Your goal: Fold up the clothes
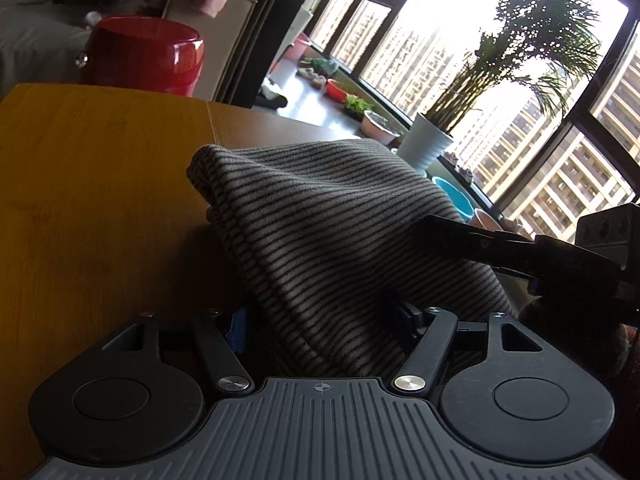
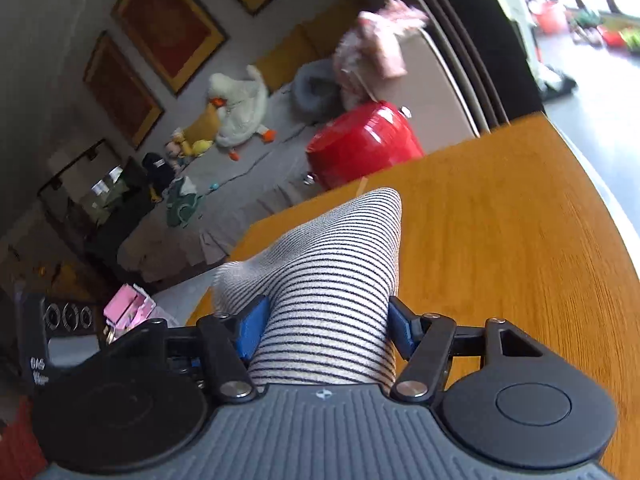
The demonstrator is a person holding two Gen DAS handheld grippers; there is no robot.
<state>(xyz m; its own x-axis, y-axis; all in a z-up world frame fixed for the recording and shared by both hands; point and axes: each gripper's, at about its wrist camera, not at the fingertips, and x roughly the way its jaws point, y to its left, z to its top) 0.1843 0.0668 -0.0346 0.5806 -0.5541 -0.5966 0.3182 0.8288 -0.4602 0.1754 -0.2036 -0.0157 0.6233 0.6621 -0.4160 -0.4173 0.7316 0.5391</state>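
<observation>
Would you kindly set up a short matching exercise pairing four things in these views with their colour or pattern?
Things:
1. garment
2. table
3. suitcase
4. plant pot

Descriptions:
A. glossy red
B. white
C. thin dark stripes on a pale ground
D. warm orange-brown wood

Pairs: 1-C, 2-D, 3-A, 4-B
</observation>
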